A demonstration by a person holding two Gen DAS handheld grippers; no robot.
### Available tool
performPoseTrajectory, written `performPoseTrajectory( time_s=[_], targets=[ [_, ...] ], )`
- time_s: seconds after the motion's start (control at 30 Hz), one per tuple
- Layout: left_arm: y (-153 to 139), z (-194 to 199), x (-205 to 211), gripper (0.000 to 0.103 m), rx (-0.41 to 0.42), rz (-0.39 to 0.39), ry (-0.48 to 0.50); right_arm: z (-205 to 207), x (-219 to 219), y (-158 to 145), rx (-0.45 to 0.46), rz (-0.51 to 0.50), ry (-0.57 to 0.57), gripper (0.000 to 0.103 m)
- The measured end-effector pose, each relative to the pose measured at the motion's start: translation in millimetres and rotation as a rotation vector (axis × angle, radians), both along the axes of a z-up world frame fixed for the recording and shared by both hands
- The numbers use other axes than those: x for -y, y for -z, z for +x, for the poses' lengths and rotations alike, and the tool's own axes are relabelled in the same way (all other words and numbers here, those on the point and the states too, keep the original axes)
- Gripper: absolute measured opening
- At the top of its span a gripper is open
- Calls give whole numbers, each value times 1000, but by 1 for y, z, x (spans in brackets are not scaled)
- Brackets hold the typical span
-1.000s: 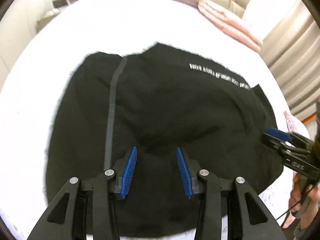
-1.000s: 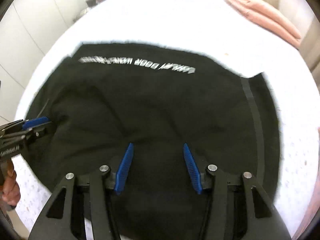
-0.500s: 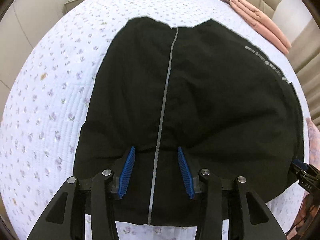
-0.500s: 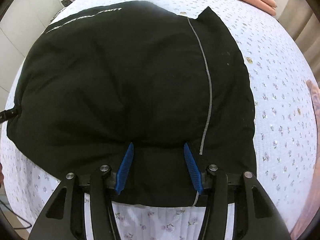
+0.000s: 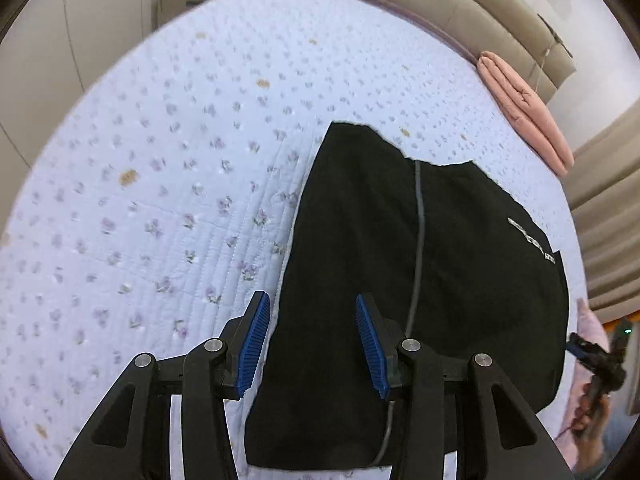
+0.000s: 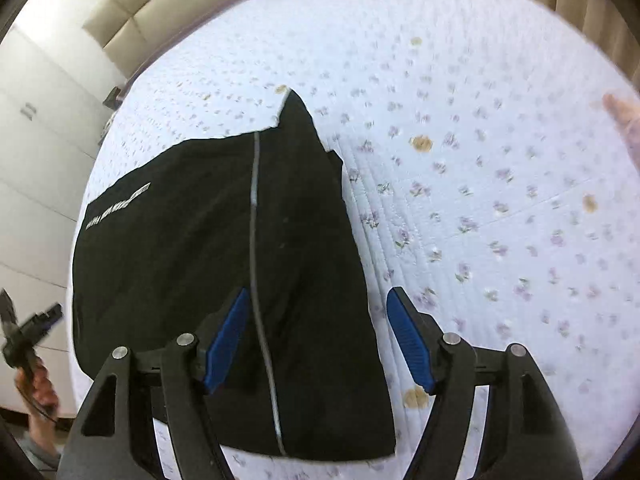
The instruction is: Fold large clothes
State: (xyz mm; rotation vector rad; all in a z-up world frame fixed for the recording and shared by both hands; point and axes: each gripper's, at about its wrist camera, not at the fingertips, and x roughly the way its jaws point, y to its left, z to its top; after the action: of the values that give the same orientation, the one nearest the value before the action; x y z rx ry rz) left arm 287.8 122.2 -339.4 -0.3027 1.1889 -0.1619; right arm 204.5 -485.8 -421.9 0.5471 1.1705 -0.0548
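the black garment (image 5: 420,280) lies folded on the bed (image 5: 160,200) near its front edge. left tool (image 5: 308,344) parted, empty; right tool (image 6: 316,340) has just been opening, also empty.

Garment (image 5: 420,280) on the bedspread (image 5: 160,200), folded blanket (image 5: 524,108) beyond it by the headboard (image 5: 440,8)

Bed (image 5: 168,184): covered by a pale quilted floral spread.
Black garment (image 5: 400,280): laid flat on the spread.
Pink folded cloth (image 5: 524,108): placed by the headboard.
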Motion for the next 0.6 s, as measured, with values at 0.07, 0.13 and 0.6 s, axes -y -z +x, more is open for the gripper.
performPoseTrajectory(
  time_s=[0.07,0.13,0.6],
  targets=[
    [20,7,1,46,-50,-51,14,-2,5,12,-20,18,-15,74],
    [41,17,4,47,-94,-80,15,3,-1,25,-34,29,-36,74],
    [98,47,-18,78,-184,-384,-13,-15,47,72,13,434,0,99]
  ],
)
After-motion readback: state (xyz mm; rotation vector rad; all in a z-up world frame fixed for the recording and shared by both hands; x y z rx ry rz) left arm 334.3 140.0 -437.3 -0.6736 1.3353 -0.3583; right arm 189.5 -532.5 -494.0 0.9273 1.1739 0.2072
